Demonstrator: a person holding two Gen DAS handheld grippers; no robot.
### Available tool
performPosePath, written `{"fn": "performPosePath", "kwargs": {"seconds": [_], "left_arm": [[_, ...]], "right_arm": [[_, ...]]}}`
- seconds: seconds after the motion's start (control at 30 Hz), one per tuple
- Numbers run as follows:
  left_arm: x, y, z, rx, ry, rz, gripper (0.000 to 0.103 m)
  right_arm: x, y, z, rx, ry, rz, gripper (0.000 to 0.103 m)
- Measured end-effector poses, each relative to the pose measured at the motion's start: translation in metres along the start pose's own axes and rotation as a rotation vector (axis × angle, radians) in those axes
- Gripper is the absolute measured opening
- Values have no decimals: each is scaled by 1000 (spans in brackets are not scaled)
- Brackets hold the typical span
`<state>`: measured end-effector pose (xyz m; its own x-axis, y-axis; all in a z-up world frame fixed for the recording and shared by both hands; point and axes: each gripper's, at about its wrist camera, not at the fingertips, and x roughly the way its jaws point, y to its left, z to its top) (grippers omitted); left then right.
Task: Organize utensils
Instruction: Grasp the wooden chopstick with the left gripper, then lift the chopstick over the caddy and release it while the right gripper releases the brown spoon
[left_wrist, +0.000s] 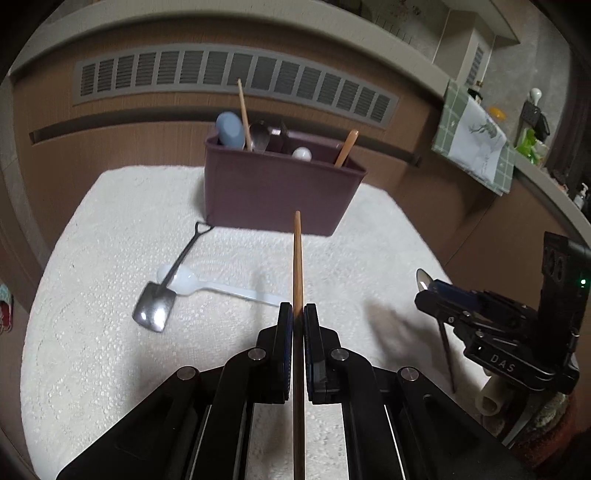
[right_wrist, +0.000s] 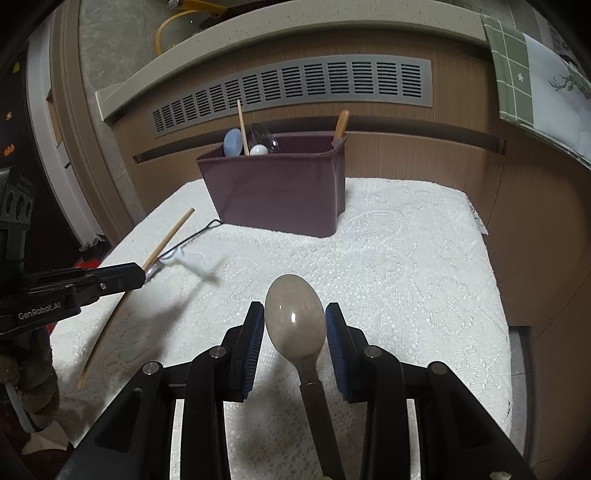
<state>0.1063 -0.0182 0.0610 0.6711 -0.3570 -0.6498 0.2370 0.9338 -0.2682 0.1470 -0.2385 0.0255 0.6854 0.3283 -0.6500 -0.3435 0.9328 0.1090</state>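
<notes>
From the left wrist, the left gripper (left_wrist: 298, 314) has its jaws closed tight on a wooden chopstick (left_wrist: 297, 258), which runs straight out between the pads and points toward the purple utensil caddy (left_wrist: 273, 192) standing at the far side of the white lace cloth (left_wrist: 92, 332) on the desk. In the caddy stand a blue-handled utensil (left_wrist: 231, 129), another chopstick (left_wrist: 243, 110) and a wooden handle (left_wrist: 347, 147). On the cloth lie a shovel-shaped metal spoon (left_wrist: 157, 302) and, under its handle, a white plastic spoon (left_wrist: 221, 286). The right gripper (left_wrist: 430, 295) shows at the right edge.

From the right wrist, the right gripper (right_wrist: 295, 317) holds a metal spoon (right_wrist: 295, 314) by its bowl, jaws standing wide with the pads against the bowl's two edges, the handle running back toward the camera. At left, the left gripper (right_wrist: 142, 275) holds the chopstick (right_wrist: 170, 236) above the cloth (right_wrist: 406, 277); the caddy (right_wrist: 280, 192) stands beyond.
</notes>
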Motion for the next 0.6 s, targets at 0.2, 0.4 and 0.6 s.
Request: {"fn": "performPosePath", "kwargs": {"seconds": [0.2, 0.4, 0.6], "left_arm": [[-20, -6, 8, 4, -61, -16, 6], [-53, -3, 46, -53, -189, -75, 6], [-86, -9, 142, -33, -424, -160, 6]], "right_arm": [[-19, 2, 7, 9, -44, 2, 31], [-43, 2, 31, 40, -117, 39, 31], [-99, 14, 127, -17, -389, 62, 31]]}}
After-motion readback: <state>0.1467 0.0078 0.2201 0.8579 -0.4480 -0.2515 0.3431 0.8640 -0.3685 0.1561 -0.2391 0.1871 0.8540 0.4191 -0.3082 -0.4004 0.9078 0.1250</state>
